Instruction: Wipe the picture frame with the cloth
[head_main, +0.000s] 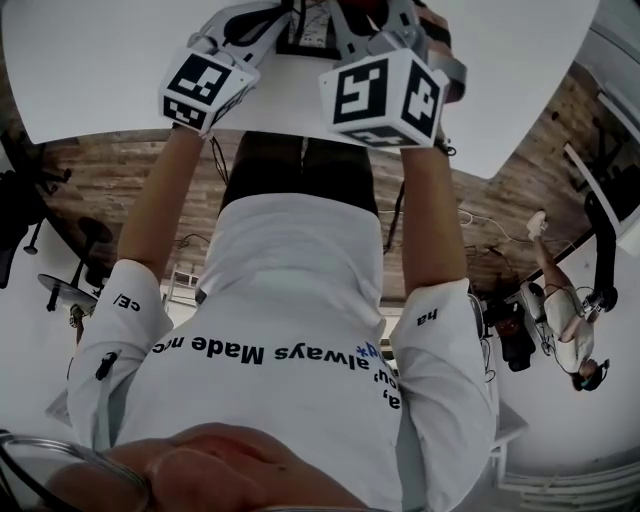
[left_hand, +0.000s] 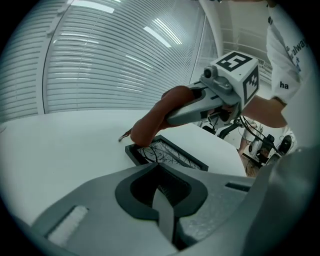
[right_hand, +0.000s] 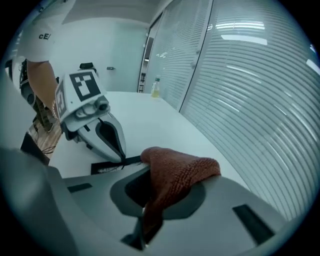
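Left gripper view gives us the clearest look: a black picture frame (left_hand: 167, 154) lies flat on a white desk (left_hand: 60, 145), its picture a pattern of bare branches. Over its far corner hangs a reddish-brown cloth (left_hand: 146, 127), whose lower end touches the frame there. The right gripper (left_hand: 175, 116) is clamped on the cloth; in the right gripper view we see the knit fabric pinched between its jaws and bunched over their tips.

The left gripper (right_hand: 122, 158) has its jaws together, tips down at the frame's near edge. We cannot tell whether it nips that edge or only rests on it.

We judge the wiping to be under way, or just beginning, at that one corner. The next move calls for dragging the cloth along the border and across the glass with light pressure, while the other gripper keeps the frame from sliding on the smooth desk.

For containers, we find only a small bottle (right_hand: 156, 88) at the far end of the desk, well apart from the frame; it looks yellowish, and we cannot make out its contents.
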